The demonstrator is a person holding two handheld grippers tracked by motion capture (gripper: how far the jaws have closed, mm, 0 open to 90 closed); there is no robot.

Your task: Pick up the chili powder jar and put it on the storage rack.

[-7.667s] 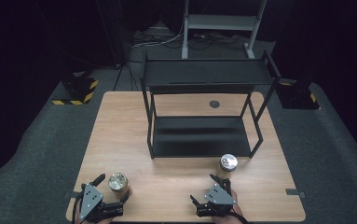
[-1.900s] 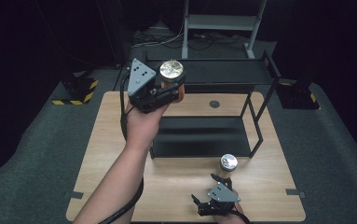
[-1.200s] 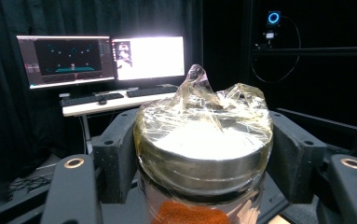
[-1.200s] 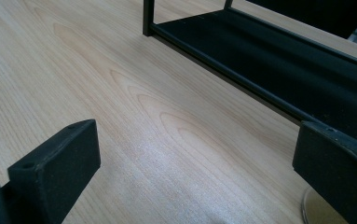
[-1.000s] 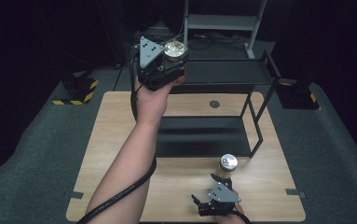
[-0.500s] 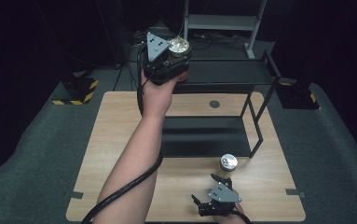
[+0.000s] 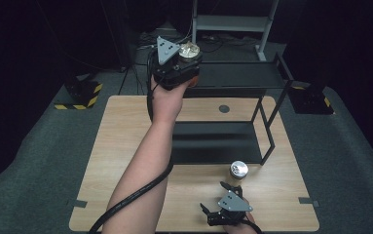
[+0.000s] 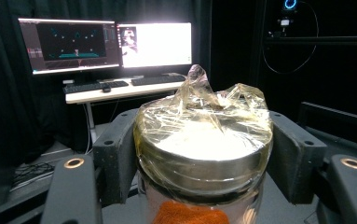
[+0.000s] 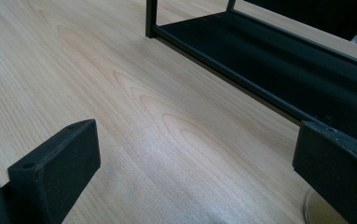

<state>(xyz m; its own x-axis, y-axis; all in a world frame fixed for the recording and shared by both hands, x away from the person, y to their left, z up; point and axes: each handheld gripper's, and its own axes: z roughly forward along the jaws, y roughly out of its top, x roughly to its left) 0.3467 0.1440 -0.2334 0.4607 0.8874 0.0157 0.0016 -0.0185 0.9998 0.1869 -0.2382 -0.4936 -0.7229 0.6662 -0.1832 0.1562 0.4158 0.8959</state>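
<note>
While my left tongs (image 7: 186,61) grip the film-wrapped jar (image 8: 203,154) above the rack's top shelf (image 7: 242,75) at twelve o'clock, I'd lower it next; my right tongs (image 7: 221,202) rest open, empty.

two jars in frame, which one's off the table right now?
The jar clamped in the left hand-held gripper, raised at the rack's top shelf. The other jar stands on the table by the right hand-held gripper.

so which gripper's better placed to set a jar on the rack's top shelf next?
Left. The left gripper is shut on a jar at top-shelf height. The right gripper sits open and empty on the table, beside the second jar.
</note>
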